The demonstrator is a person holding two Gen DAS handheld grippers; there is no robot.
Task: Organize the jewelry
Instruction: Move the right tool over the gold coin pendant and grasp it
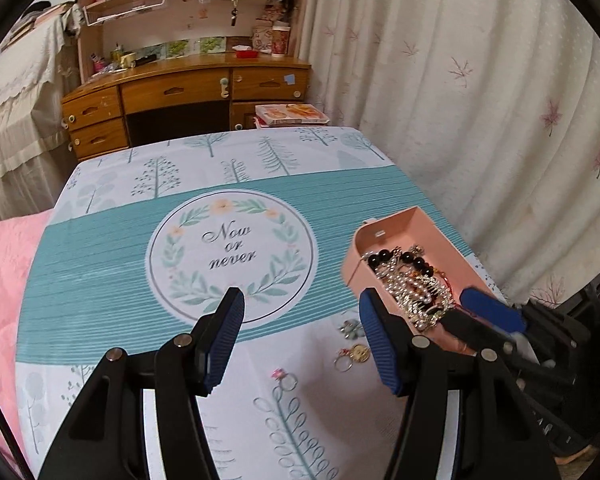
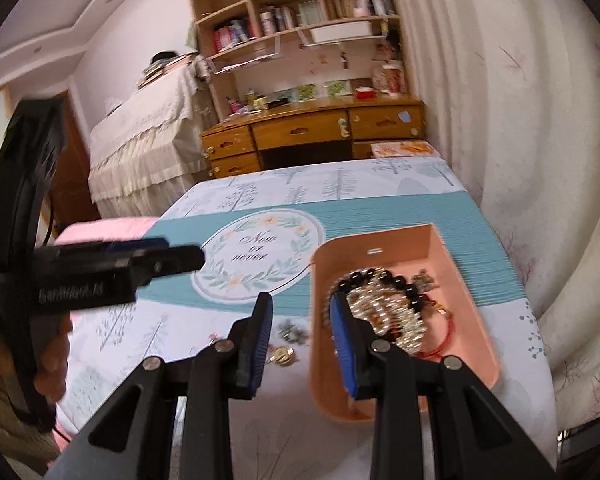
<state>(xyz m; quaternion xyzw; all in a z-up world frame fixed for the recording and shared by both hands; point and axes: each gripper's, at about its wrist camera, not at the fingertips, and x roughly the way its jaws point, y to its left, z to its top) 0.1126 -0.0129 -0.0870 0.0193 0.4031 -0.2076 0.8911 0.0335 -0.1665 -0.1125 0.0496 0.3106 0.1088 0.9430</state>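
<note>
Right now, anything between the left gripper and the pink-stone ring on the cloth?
Nothing visible. The left gripper is open above the tablecloth, and the pink-stone ring lies in the bare gap between its fingers. The gold pendant sits apart, rightward.

A counter [image 1: 112, 248] in a teal tree-print cloth is carrying a pink box [image 1: 410, 226] of jewelry, with loose rings [image 1: 286, 378] and a gold pendant [image 1: 359, 353] lying just beside it.
</note>
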